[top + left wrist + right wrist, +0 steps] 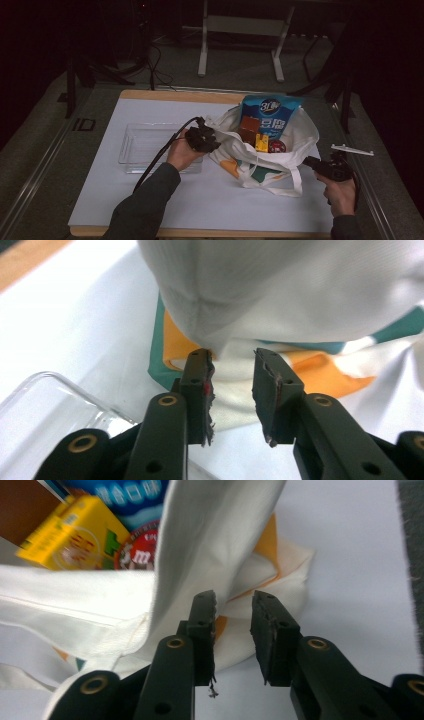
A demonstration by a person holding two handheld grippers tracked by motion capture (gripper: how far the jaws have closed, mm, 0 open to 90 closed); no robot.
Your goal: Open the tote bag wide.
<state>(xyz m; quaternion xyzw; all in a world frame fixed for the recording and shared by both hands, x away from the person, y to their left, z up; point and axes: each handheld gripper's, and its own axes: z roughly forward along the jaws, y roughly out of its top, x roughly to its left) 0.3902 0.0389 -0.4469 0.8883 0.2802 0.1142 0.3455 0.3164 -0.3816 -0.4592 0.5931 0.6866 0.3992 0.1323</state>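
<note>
A white tote bag [287, 156] with orange and teal print stands open on the white sheet, right of centre. Inside it are a blue snack packet [270, 112], a brown box [248, 127], a yellow box [261, 141] and a red round packet [276, 146]. My left gripper [212, 141] sits at the bag's left rim; in the left gripper view its jaws stand apart [232, 375] just short of the bag's cloth [300, 295]. My right gripper [309, 161] is at the bag's right side, open [233, 615], with the bag's wall [210, 540] just beyond its tips.
A clear plastic tray [135, 150] lies on the sheet left of the bag, partly under my left hand. The white sheet [200, 200] covers a wooden board. Dark floor and a white stand's legs [202, 55] lie beyond the table.
</note>
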